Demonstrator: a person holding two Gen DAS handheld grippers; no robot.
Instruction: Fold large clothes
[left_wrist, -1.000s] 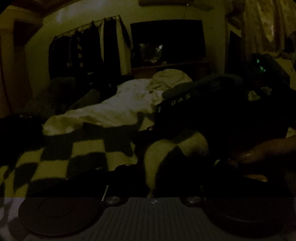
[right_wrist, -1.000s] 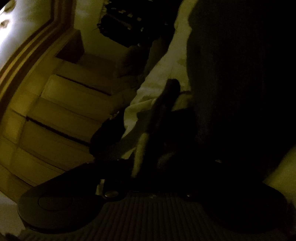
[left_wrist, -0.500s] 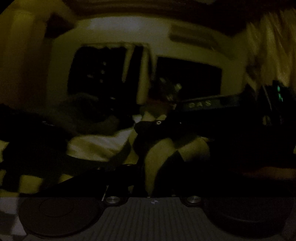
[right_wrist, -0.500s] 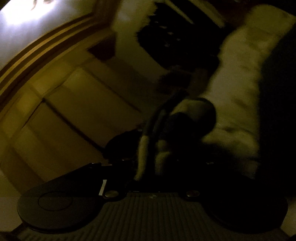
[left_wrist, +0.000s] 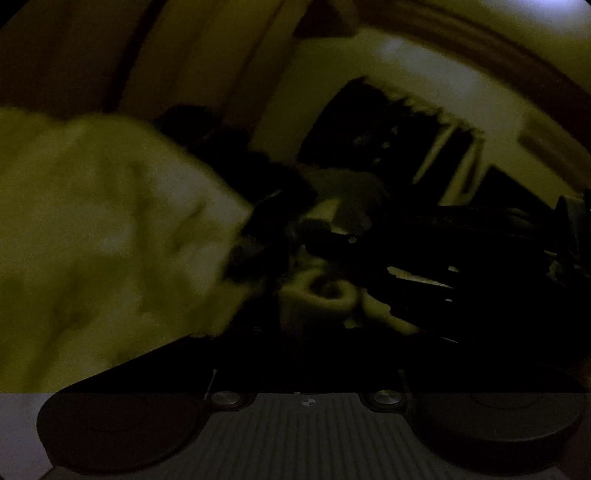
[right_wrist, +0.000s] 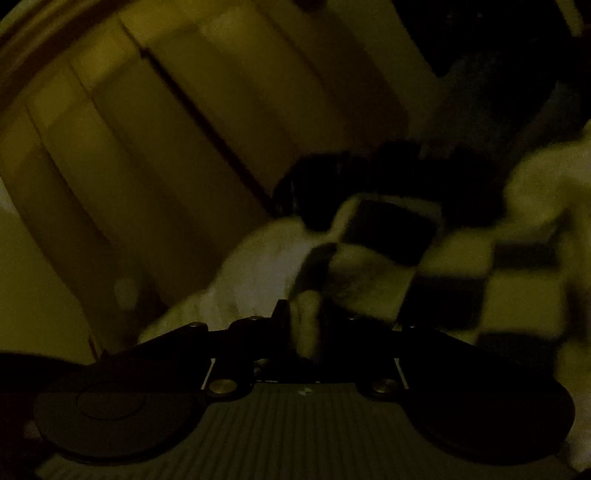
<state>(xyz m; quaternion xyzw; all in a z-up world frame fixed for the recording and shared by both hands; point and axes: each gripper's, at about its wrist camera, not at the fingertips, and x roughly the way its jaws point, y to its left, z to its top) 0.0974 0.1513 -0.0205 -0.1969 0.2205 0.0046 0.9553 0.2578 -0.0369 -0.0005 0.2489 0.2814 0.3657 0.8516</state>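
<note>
Now the checkered cloth (right_wrist: 436, 273) bunches straight ahead of the right gripper (right_wrist: 308, 325), a fold pinched between its closed fingers. Its other end is clamped in the left gripper (left_wrist: 314, 310), rolled at the tips, beside a pale sheet (left_wrist: 103, 236). Since a second ago both grippers have swung upward; the left view has tilted toward the wall (left_wrist: 424, 74).

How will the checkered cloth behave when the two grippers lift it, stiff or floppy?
Probably floppy: the checkered cloth bunches into soft folds at the right gripper. It likely sags between grips, since a rolled edge curls near the left gripper. It looks thick and fuzzy, so perhaps not slippery; the dim, blurred views limit certainty.
</note>
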